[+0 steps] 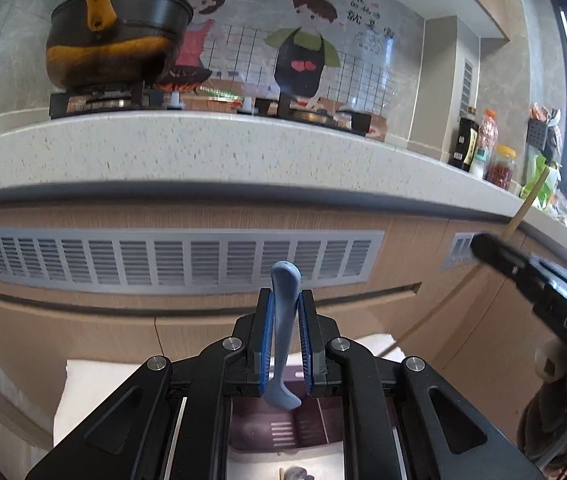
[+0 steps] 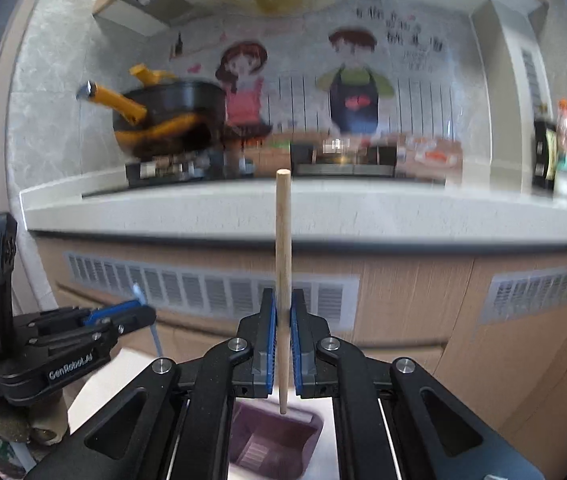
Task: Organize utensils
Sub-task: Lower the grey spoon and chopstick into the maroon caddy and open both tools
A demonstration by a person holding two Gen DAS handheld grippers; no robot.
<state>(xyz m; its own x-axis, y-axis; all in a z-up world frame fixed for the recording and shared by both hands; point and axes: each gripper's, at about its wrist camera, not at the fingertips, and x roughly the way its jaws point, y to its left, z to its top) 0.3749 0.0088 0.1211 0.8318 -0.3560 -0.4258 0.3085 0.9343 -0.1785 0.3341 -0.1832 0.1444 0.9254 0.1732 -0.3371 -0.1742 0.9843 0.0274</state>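
The left gripper [image 1: 284,344] has its jaws clamped on a blue spoon [image 1: 283,336], held upright by the middle of its handle, bowl end down over a purple holder [image 1: 283,432] that sits on a white bench [image 1: 83,392]. The right gripper [image 2: 282,344] has its jaws clamped on a wooden stick [image 2: 283,280], also upright, its lower tip hanging just above the same holder [image 2: 271,444]. Both utensils look light and stiff. The spoon's glazed or plastic surface is probably slick, so a grip across the flat of the handle, as here, seems safest; if ceramic, it would chip if dropped. The stick is thin and round and could pivot or slide between the pads, so a hold near mid-length suits it. Both grippers point level at the cabinet front, side by side and near each other, each visible in the other's view.
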